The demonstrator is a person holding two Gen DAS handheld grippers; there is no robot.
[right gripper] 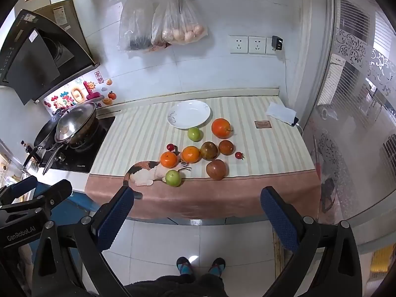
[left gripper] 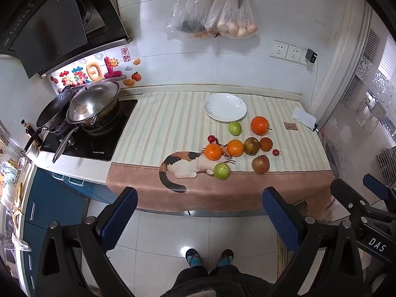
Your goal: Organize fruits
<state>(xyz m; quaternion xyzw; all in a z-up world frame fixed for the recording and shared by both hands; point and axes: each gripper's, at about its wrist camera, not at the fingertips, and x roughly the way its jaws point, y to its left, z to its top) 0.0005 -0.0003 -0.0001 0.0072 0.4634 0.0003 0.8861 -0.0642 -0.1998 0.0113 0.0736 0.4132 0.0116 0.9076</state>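
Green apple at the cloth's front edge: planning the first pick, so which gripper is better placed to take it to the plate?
Probably left: the green apple lies between the open left gripper's fingers; the right gripper sees it left of centre.

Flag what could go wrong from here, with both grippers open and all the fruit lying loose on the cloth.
The front green apple and the reddish-brown apple lie nearest the counter's front edge; a nudge might roll them off. The two oranges and the brownish fruit look packed together, so wide fingers may knock neighbours. The small cherry tomato may slip between the pads of the right gripper.
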